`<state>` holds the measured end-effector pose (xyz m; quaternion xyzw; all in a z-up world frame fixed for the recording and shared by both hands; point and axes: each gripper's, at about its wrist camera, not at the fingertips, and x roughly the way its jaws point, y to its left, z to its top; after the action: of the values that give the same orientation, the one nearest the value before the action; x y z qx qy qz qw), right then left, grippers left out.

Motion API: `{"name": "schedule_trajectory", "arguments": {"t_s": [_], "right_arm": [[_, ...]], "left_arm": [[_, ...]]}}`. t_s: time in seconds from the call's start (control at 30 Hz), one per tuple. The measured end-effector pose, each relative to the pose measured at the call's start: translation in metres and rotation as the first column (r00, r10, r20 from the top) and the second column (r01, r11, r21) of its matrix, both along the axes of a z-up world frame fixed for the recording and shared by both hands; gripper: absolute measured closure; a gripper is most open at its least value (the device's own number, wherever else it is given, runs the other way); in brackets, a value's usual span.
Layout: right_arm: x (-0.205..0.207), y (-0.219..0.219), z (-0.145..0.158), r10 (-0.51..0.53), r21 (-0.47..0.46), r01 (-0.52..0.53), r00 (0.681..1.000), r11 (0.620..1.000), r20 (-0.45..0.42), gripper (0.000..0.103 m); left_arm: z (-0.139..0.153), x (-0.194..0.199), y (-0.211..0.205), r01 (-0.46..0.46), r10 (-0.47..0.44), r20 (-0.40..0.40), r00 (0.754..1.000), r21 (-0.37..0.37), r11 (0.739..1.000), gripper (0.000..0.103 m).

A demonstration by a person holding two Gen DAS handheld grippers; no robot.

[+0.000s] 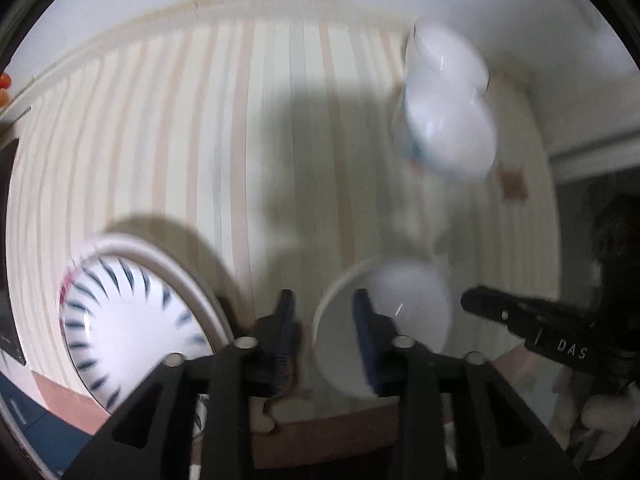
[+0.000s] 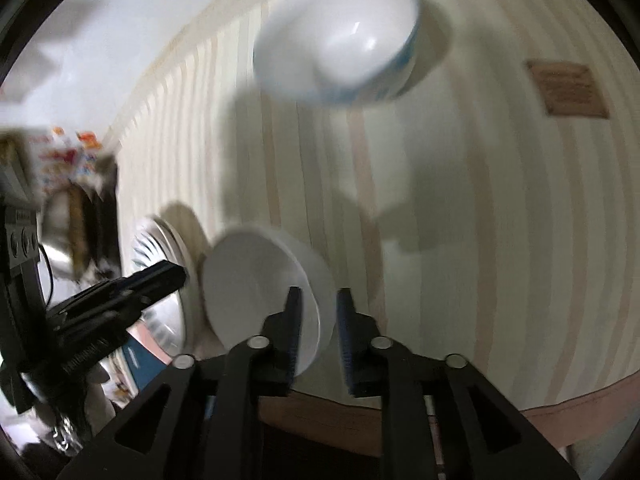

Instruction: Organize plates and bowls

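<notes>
Left wrist view: left claw released, jaws apart, nothing gripped, over striped cloth on bench. Plain white bowl near front edge, patterned plate to its left, 2 stacked bowls farther back. Right wrist view: right claw released, straddling the white bowl's rim, pads not pressing.
</notes>
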<state>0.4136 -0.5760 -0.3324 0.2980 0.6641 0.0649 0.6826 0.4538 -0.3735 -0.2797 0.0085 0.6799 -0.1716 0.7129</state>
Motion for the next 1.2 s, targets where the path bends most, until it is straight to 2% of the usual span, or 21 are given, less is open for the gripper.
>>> {"name": "schedule_trajectory", "arguments": {"t_s": [0.03, 0.07, 0.2, 0.33, 0.5, 0.53, 0.57, 0.6, 0.63, 0.8, 0.97, 1.2], "right_arm": [[0.004, -0.009, 0.007, -0.026, 0.005, 0.026, 0.999, 1.000, 0.023, 0.063], [0.010, -0.018, 0.014, -0.050, 0.001, 0.050, 0.998, 0.999, 0.046, 0.061], [0.043, -0.053, 0.021, -0.146, -0.034, 0.150, 0.985, 0.988, 0.097, 0.060], [0.077, -0.075, 0.005, -0.201, -0.078, 0.208, 0.975, 0.975, 0.093, 0.060], [0.100, -0.084, -0.020, -0.214, -0.061, 0.218, 0.975, 0.974, 0.055, 0.061], [0.103, -0.083, -0.023, -0.213, -0.065, 0.216, 0.976, 0.974, 0.051, 0.070], [0.103, -0.081, -0.026, -0.208, -0.073, 0.211, 0.977, 0.975, 0.049, 0.078], [0.104, -0.079, -0.028, -0.209, -0.068, 0.213, 0.976, 0.975, 0.053, 0.091], [0.104, -0.079, -0.029, -0.213, -0.071, 0.217, 0.975, 0.974, 0.059, 0.091], [0.103, -0.072, -0.027, -0.193, -0.115, 0.201, 0.978, 0.973, 0.073, 0.092], [0.100, -0.070, -0.016, -0.185, -0.114, 0.194, 0.979, 0.974, 0.084, 0.092], [0.066, -0.054, 0.034, -0.141, -0.108, 0.157, 0.980, 0.982, 0.138, 0.092]], "left_arm": [[0.007, 0.014, -0.005, -0.012, 0.012, 0.010, 1.000, -0.027, 1.000, 0.067], [0.009, 0.021, -0.008, -0.015, 0.016, 0.015, 1.000, -0.035, 0.999, 0.067], [-0.002, 0.068, -0.045, -0.003, 0.003, 0.001, 1.000, -0.063, 0.998, 0.067], [-0.035, 0.099, -0.079, 0.045, -0.047, -0.041, 0.998, -0.053, 0.998, 0.067], [-0.062, 0.112, -0.107, 0.097, -0.097, -0.061, 0.993, 0.004, 0.995, 0.067], [-0.067, 0.113, -0.111, 0.107, -0.107, -0.057, 0.993, 0.008, 0.994, 0.070], [-0.069, 0.114, -0.112, 0.112, -0.112, -0.051, 0.992, 0.011, 0.994, 0.082], [-0.071, 0.114, -0.115, 0.124, -0.123, -0.051, 0.991, 0.013, 0.992, 0.085], [-0.072, 0.113, -0.117, 0.131, -0.130, -0.044, 0.990, 0.006, 0.991, 0.088], [-0.067, 0.104, -0.123, 0.153, -0.153, -0.003, 0.988, 0.019, 0.988, 0.091], [-0.059, 0.101, -0.121, 0.149, -0.149, 0.007, 0.989, 0.014, 0.989, 0.091], [-0.008, 0.074, -0.092, 0.147, -0.146, 0.059, 0.988, -0.014, 0.989, 0.091]]}}
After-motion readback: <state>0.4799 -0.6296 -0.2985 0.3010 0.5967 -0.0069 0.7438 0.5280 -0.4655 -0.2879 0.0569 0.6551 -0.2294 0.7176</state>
